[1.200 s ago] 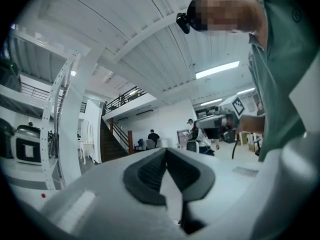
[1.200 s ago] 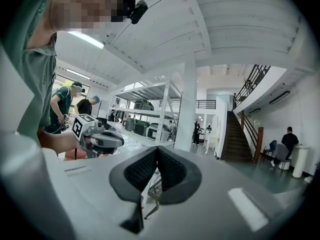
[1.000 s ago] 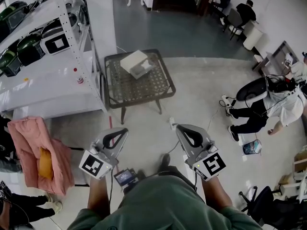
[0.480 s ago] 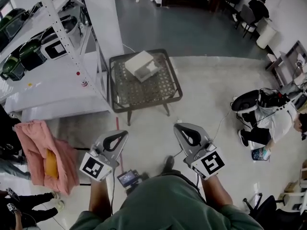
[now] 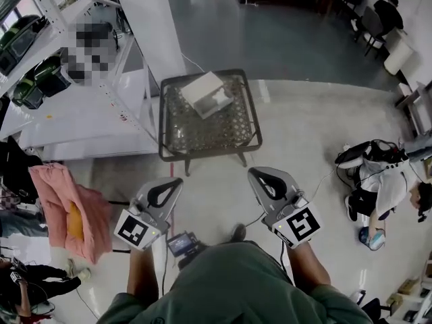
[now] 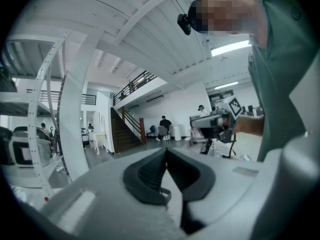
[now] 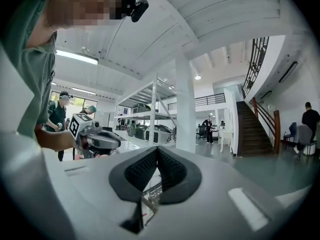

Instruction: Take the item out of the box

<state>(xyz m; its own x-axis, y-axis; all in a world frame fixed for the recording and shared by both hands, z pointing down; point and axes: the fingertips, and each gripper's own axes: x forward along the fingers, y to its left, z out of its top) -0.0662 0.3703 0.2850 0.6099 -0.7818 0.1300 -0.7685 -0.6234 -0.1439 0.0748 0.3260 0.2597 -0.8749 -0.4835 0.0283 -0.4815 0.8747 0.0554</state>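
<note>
A white box (image 5: pixel 208 93) sits at the far side of a small dark wicker-top table (image 5: pixel 202 130), well ahead of both grippers. My left gripper (image 5: pixel 177 182) is held low near the person's body, short of the table's near left corner, shut with nothing between its jaws (image 6: pixel 166 152). My right gripper (image 5: pixel 252 174) is level with it, near the table's near right leg, also shut and empty (image 7: pixel 157 150). Each gripper shows in the other's view: the right gripper (image 6: pixel 220 124) and the left gripper (image 7: pixel 95 139). The box's contents are hidden.
A white shelving rack (image 5: pixel 88 106) with dark appliances and a white pillar (image 5: pixel 152 25) stand left of the table. A pink cloth (image 5: pixel 67 208) hangs at the lower left. A person (image 5: pixel 385 174) sits on the floor at the right, with cables nearby.
The view has swung, so the table and box now sit nearer the middle and slightly closer. Both grippers stay shut and held near the body.
</note>
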